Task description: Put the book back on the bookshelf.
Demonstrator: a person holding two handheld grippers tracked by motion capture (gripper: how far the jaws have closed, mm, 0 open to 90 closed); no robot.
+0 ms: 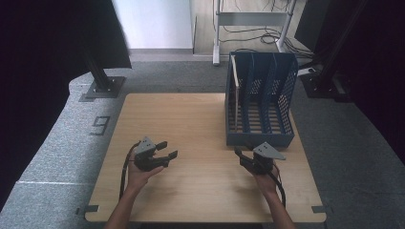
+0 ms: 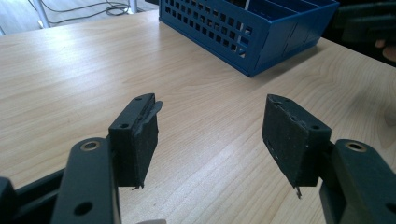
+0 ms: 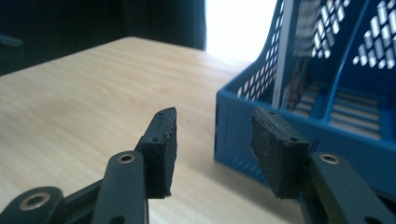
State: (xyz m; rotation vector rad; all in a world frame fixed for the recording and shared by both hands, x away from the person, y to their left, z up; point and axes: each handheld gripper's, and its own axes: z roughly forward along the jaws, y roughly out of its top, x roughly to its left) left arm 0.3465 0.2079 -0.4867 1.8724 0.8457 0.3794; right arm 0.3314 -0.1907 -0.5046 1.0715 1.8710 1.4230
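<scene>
The blue file rack (image 1: 260, 100) is placed at the far right part of the table (image 1: 191, 119), with one thin book (image 1: 235, 90) standing in its left compartment, and the right gripper (image 1: 244, 157) is held just before its front wall with the jaws partly open and nothing between them. The left gripper (image 1: 168, 149), near the front left edge, is opened wide and also empty. If the right gripper is pushed forward carelessly, the light rack could be struck and shifted, or the leaning book could be missed or tipped over.
</scene>
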